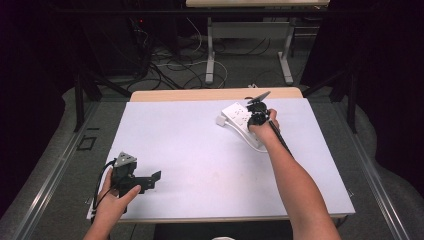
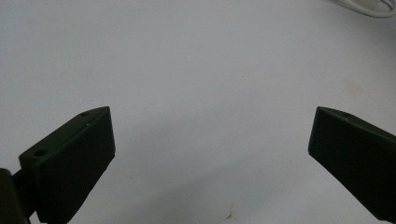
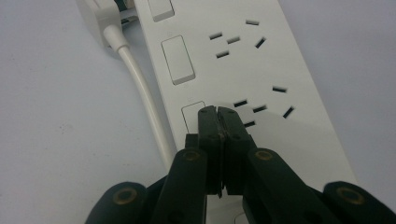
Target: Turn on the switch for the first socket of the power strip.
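A white power strip point(image 1: 240, 117) lies at the far right of the white table; in the right gripper view the power strip point(image 3: 243, 70) shows socket slots and rocker switches point(image 3: 177, 59) along one side. My right gripper point(image 3: 218, 111) is shut with nothing between its jaws, its tips over the strip beside the nearest switch point(image 3: 192, 114); whether they touch it I cannot tell. From above, the right gripper point(image 1: 256, 111) points down at the strip. My left gripper point(image 1: 156, 176) rests near the table's front left corner, open and empty; the left gripper point(image 2: 210, 135) has only bare table between its jaws.
A white cable point(image 3: 142, 91) runs alongside the strip to a white plug point(image 1: 220, 121) at its far end. The white table point(image 1: 190, 150) has a wooden edge at the back. Beyond it, cables lie on the floor under another desk point(image 1: 250, 30).
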Motion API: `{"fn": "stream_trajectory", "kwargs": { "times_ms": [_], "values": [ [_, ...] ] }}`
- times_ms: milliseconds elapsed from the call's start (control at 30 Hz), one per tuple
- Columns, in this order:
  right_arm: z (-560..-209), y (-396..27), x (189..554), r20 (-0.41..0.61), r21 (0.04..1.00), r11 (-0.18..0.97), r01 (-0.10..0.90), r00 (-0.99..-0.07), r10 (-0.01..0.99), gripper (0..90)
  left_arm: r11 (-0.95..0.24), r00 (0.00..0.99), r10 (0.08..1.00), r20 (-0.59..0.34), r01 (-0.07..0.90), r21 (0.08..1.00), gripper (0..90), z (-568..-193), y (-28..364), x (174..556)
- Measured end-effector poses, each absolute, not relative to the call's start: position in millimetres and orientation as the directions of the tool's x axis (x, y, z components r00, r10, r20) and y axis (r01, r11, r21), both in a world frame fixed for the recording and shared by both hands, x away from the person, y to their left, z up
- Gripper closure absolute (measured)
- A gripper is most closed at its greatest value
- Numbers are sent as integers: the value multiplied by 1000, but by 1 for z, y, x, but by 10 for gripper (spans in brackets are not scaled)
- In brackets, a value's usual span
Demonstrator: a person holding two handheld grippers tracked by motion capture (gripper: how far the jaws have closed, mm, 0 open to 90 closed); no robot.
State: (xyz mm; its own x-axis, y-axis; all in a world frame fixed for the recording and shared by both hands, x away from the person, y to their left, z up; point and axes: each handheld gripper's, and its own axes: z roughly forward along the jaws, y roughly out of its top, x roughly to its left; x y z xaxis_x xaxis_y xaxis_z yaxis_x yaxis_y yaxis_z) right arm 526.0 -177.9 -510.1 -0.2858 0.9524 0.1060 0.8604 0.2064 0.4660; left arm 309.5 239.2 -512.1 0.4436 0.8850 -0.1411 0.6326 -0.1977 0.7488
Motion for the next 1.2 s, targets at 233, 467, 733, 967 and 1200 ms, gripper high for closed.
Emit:
{"fn": "stream_trajectory", "kwargs": {
  "times_ms": [233, 467, 733, 967, 1200],
  "values": [
    [-512, -177, 525, 115, 455, 209, 866, -289, 950, 900, -197, 440, 888, -134, 626, 754, 5, -512, 239, 310],
    [-513, -177, 523, 111, 470, 203, 859, -285, 952, 900, -204, 447, 885, -133, 628, 751, 5, -512, 238, 310],
    [-514, -178, 522, 125, 486, 185, 854, -277, 953, 898, -206, 447, 884, -134, 631, 748, 5, -513, 238, 309],
    [-513, -178, 523, 118, 477, 200, 856, -288, 950, 873, -200, 445, 885, -136, 628, 752, 5, -513, 238, 310],
    [-513, -179, 522, 121, 473, 195, 859, -283, 951, 810, -201, 445, 885, -138, 632, 748, 5, -512, 238, 310]
  ]
}}
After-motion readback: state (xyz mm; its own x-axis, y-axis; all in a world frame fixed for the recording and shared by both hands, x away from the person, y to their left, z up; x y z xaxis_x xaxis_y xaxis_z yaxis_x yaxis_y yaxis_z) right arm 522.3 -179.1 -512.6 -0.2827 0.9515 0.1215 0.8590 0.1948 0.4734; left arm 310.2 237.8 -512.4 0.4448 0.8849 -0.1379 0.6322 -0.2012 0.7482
